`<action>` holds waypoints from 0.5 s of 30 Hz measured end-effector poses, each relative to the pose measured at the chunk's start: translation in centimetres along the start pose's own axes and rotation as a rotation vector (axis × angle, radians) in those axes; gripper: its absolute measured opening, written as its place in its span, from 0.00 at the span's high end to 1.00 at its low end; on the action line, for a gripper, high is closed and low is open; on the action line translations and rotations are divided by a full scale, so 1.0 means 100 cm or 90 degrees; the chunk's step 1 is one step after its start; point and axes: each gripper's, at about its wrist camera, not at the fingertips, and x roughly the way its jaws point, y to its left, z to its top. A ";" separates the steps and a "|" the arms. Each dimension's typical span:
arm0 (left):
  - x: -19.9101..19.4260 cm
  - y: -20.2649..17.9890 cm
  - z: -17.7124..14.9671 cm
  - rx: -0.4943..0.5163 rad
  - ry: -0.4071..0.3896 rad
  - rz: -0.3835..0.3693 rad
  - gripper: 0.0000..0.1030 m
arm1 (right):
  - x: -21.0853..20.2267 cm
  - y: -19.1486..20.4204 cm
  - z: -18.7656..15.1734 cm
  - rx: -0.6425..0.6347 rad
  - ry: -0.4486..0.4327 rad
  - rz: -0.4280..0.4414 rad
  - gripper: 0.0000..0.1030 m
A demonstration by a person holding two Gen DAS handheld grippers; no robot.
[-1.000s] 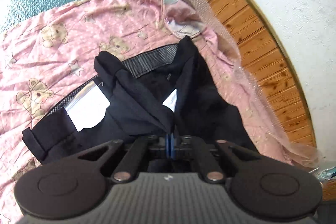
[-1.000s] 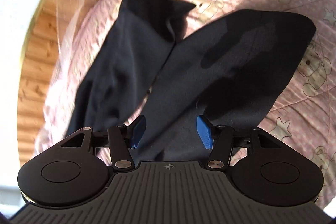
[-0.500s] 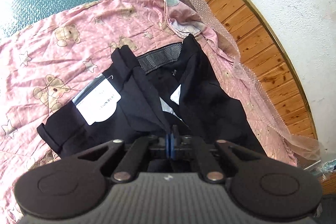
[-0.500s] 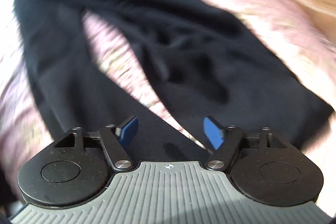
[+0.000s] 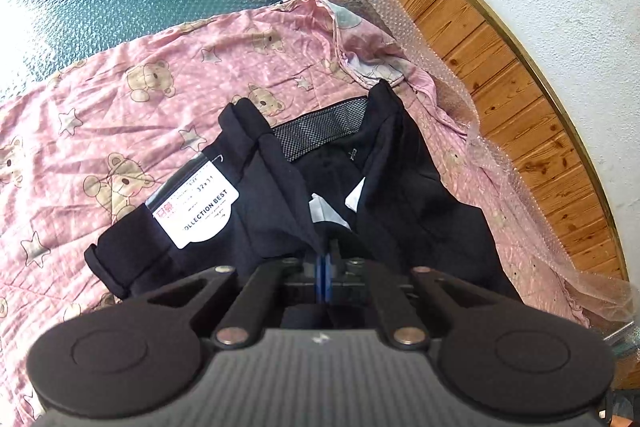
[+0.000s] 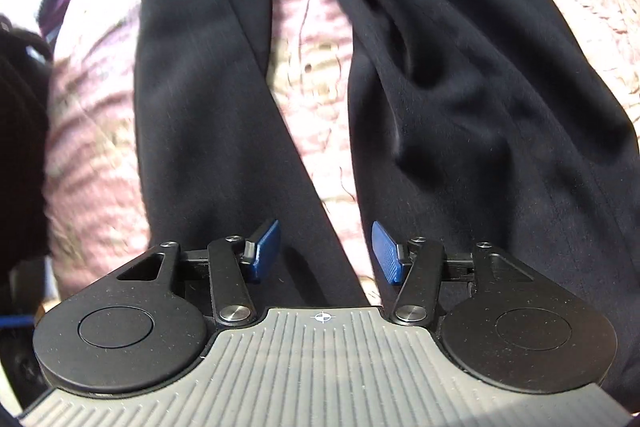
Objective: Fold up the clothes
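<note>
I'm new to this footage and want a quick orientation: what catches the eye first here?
Black trousers sprawl across a pink teddy-bear sheet, waistband gaping with a white size tag showing. The left gripper is shut on fabric at the waistband. In the right wrist view, the right gripper hangs over the two spread legs, its jaws closing on nothing.

Left gripper: angling steeply downward, jaws pressing together on a pinched fold of black trousers; blue pads nearly touching. Right gripper: pointing almost straight down over the trouser legs, jaws closing while standing apart, blue pads gripping nothing, fabric lying below the gap.
</note>
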 end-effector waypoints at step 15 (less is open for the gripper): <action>0.021 -0.003 0.004 -0.014 0.015 0.046 0.98 | -0.011 -0.005 -0.030 -0.061 0.089 0.001 0.63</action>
